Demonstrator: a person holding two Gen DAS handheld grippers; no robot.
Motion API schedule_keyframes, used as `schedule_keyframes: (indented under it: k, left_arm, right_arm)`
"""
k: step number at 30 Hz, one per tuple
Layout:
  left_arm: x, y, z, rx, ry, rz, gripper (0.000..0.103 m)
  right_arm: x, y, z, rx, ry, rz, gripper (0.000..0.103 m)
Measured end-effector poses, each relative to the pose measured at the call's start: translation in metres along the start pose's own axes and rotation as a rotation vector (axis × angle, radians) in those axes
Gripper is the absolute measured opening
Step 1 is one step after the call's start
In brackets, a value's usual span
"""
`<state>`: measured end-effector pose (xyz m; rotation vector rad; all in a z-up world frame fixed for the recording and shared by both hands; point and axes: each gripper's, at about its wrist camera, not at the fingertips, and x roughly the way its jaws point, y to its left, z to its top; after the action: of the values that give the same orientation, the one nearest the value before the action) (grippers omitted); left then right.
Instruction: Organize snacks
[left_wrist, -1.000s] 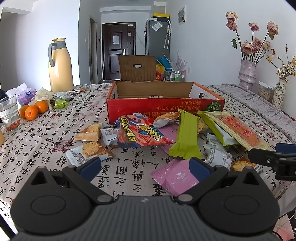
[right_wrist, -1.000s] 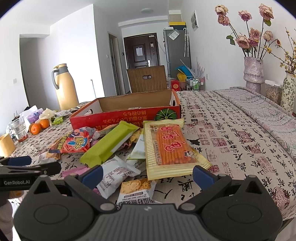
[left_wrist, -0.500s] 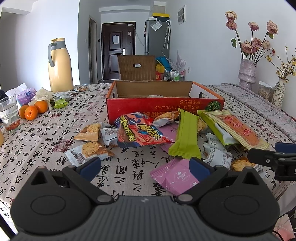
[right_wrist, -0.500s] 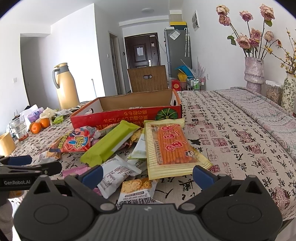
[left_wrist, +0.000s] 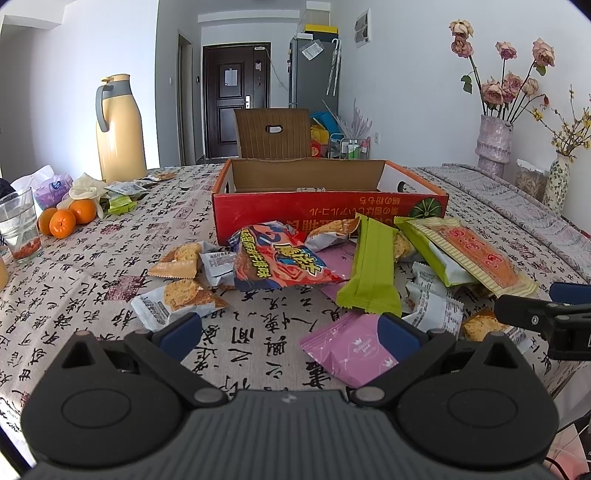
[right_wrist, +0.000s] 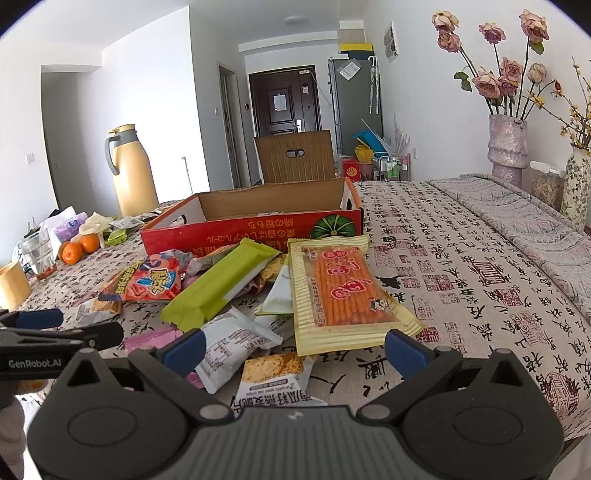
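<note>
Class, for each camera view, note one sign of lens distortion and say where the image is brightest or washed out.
Left wrist view: the red box rim bows, black vignette fills the corners, and the wall behind the dried roses is washed out. Right wrist view: the table edge curves away, the corners are dark, and the ceiling is brightest; the snack pile stays sharp.

Table (left_wrist: 110, 266) holds snacks (left_wrist: 280, 262), box (left_wrist: 325, 210), oranges (left_wrist: 62, 223).

Both wrist views low, boxward (left_wrist: 328, 210).
</note>
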<state>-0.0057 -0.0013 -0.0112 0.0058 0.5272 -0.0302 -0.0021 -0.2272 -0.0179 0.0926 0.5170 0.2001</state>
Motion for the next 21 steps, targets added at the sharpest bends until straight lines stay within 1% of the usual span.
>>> schedule_keyframes:
  k: [4, 7, 9, 11, 14, 19, 21]
  left_arm:
    - [0.000, 0.000, -0.002, 0.000, 0.006, 0.000, 0.103]
    - [-0.001, 0.000, -0.003, 0.001, 0.011, 0.000, 0.103]
    - [0.000, 0.000, -0.003, 0.002, 0.016, 0.000, 0.103]
    - [0.001, 0.000, -0.003, 0.002, 0.022, 0.000, 0.103]
    - [0.002, 0.000, -0.004, 0.002, 0.030, 0.001, 0.103]
    - [0.004, 0.001, -0.005, -0.001, 0.042, 0.000, 0.103]
    - [0.004, 0.001, -0.006, -0.002, 0.047, -0.001, 0.103]
  right_arm:
    - [0.000, 0.001, -0.002, -0.016, 0.003, -0.003, 0.101]
    - [0.001, 0.004, -0.005, -0.036, 0.014, -0.006, 0.093]
    - [0.003, 0.006, -0.007, -0.047, 0.024, -0.005, 0.085]
    - [0.005, 0.008, -0.009, -0.059, 0.038, 0.000, 0.081]
    - [0.010, 0.011, -0.012, -0.072, 0.057, 0.009, 0.079]
    - [0.022, 0.015, -0.017, -0.091, 0.093, 0.016, 0.065]
    - [0.026, 0.017, -0.019, -0.094, 0.106, 0.015, 0.057]
